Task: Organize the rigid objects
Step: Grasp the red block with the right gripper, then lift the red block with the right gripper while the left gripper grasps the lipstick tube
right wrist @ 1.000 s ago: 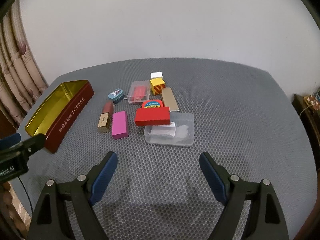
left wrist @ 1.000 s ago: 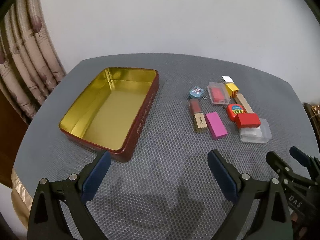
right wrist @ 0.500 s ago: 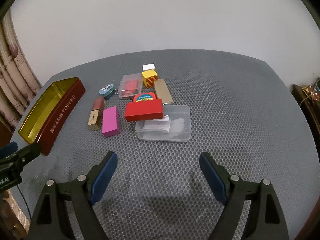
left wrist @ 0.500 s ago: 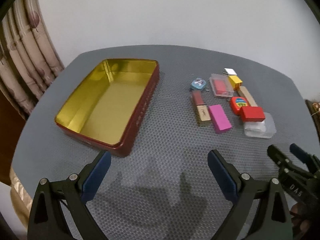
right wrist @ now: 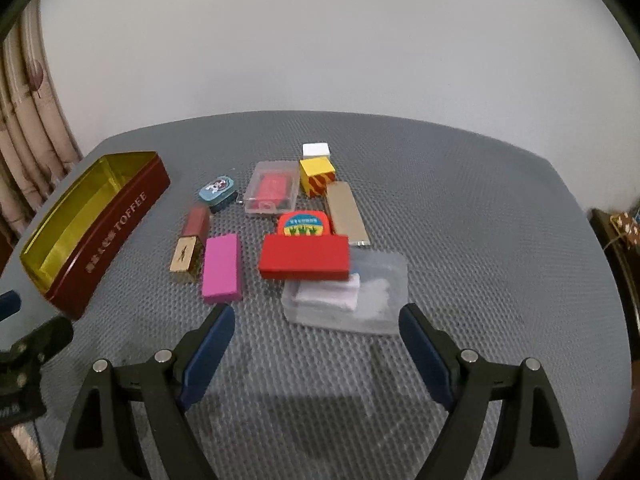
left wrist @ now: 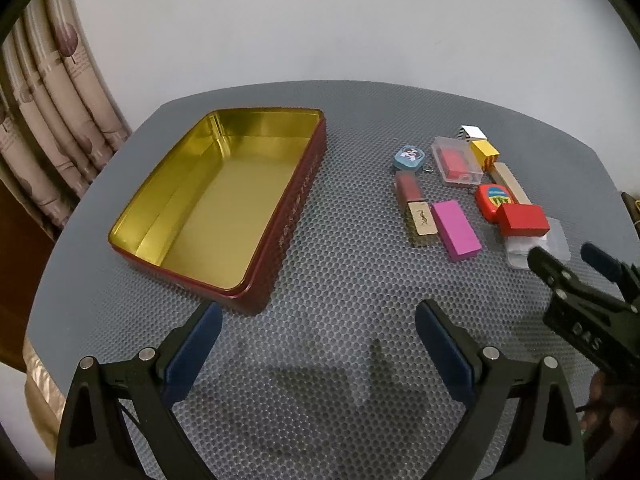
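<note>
Small rigid objects, among them a magenta rectangular block [left wrist: 456, 229], lie near the grey desk's [left wrist: 340, 320] right edge; the left hand-held gripper [left wrist: 316, 348] hovers spread. Right wrist view: the right hand-held gripper [right wrist: 316, 340] is spread before a clear plastic box [right wrist: 360, 300].

Home room, prob. living rm; patterned curtains [left wrist: 48, 92], plain wall [left wrist: 320, 20], mat-covered table [left wrist: 340, 300].
</note>
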### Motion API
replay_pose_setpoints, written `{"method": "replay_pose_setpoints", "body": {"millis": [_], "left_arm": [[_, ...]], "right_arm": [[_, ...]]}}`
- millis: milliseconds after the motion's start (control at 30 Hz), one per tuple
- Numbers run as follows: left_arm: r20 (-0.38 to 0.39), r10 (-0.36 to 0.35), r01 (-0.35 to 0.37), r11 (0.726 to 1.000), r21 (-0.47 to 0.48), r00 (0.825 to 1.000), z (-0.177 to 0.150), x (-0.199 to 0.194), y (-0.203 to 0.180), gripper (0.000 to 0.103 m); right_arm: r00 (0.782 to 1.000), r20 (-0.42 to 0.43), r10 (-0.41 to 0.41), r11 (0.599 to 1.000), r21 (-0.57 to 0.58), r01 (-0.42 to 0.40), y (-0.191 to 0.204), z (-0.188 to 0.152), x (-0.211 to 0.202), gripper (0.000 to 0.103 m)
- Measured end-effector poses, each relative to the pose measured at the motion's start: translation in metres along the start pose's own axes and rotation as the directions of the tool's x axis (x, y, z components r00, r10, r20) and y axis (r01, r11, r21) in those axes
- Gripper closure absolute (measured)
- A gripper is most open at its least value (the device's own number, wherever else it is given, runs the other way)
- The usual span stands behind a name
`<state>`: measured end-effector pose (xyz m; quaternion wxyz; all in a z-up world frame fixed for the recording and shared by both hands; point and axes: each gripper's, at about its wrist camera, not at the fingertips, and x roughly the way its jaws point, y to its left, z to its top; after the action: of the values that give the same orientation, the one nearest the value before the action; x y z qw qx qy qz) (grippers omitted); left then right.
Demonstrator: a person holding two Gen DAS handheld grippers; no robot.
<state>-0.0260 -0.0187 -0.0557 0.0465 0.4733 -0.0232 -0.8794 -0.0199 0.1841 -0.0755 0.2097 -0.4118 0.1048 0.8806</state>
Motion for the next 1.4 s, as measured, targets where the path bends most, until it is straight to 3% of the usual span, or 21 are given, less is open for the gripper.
{"method": "replay_pose_setpoints", "body": {"millis": [233,600,733,1000,1233,1400], "left_arm": [[-0.002,0.012,-0.012,1.000,-0.009,1.000,0.002,0.008,0.006,0.007],[-0.026,0.033,-0.033,0.999,-0.004,0.999,0.002,0.023,0.007,0.007],[-0.031,0.032,-0.032,0.999,0.000,0.999,0.004,0.026,0.004,0.007],[-0.036,0.036,-0.035,0.999,0.024,0.999,0.012,0.034,-0.007,0.007],[-0.049,0.005,-0.003,0.999,0.043,0.999,0.027,0.041,-0.020,0.007],[-0.081,-0.049,0.054,0.996,0.064,0.996,0.048,0.051,-0.033,0.007]], "right_arm": [[0.996,0.009,-0.089,0.995,-0.044,0.089,0.010,0.016,0.024,0.017],[0.995,-0.005,-0.098,0.995,-0.024,0.098,0.011,0.021,0.049,0.017],[0.996,0.011,-0.086,0.996,-0.014,0.087,0.006,0.020,0.051,0.037],[0.999,0.040,-0.031,0.999,-0.030,0.032,0.003,0.016,0.046,0.042],[0.986,0.135,-0.093,0.995,0.041,0.089,-0.035,0.025,0.026,0.042],[0.981,0.114,-0.159,0.979,0.145,0.142,-0.084,0.021,0.028,0.042]]}}
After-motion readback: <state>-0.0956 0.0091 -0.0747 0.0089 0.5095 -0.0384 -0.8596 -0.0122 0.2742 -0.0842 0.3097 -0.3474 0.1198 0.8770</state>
